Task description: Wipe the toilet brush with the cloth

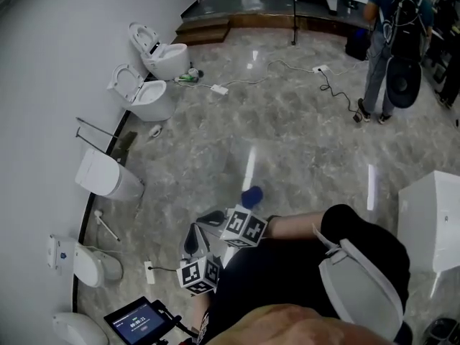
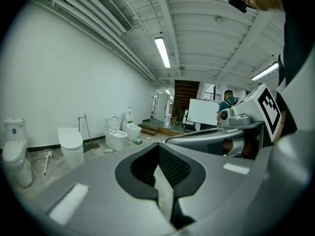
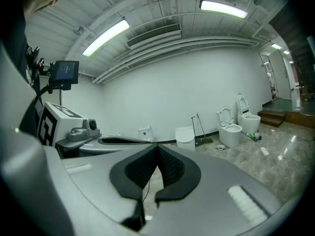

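Both grippers hang close in front of my body over the marble floor. My left gripper (image 1: 192, 241) (image 2: 157, 149) is shut, its dark pads meeting with nothing between them. My right gripper (image 1: 210, 218) (image 3: 157, 151) is shut too and holds nothing. A small blue thing (image 1: 251, 195) lies on the floor just beyond the right gripper; I cannot tell whether it is the cloth. A white long-handled brush (image 1: 108, 226) (image 2: 47, 160) leans near the wall between two toilets at the left, well away from both grippers.
Several white toilets (image 1: 108, 176) (image 1: 152, 99) stand along the left wall. A person (image 1: 392, 42) stands at the far right, with cables (image 1: 287, 67) on the floor nearby. A white fixture (image 1: 431, 214) and a toilet seat (image 1: 359, 279) are close on my right.
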Tool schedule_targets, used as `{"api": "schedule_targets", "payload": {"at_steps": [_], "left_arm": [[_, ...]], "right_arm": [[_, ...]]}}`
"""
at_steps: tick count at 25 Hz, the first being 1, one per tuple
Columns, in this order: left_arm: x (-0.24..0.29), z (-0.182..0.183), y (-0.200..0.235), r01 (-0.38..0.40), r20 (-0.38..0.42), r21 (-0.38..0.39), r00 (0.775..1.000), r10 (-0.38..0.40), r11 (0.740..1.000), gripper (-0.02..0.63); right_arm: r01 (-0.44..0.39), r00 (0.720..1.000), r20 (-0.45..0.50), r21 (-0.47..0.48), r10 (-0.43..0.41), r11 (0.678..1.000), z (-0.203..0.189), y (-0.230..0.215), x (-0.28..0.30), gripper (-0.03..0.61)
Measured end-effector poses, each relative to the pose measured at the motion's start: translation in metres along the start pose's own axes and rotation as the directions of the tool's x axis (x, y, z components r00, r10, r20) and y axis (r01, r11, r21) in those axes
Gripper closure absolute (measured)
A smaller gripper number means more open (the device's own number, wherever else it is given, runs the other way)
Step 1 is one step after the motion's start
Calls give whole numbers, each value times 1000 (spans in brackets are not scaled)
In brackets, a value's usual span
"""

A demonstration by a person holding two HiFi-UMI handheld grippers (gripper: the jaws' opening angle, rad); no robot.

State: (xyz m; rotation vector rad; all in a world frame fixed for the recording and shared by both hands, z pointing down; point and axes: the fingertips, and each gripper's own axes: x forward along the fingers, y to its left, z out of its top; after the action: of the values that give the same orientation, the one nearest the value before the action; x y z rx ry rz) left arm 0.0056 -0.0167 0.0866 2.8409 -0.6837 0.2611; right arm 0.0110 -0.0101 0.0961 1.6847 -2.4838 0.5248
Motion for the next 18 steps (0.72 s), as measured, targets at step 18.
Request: {"api": "schedule_targets", "payload": {"at_steps": [18], "left_arm": [[-9,-17,26,-154,-16,-23,988,153,988,603]], "right_arm": [[-23,999,27,-69,25,997,3,10,0,575]]}}
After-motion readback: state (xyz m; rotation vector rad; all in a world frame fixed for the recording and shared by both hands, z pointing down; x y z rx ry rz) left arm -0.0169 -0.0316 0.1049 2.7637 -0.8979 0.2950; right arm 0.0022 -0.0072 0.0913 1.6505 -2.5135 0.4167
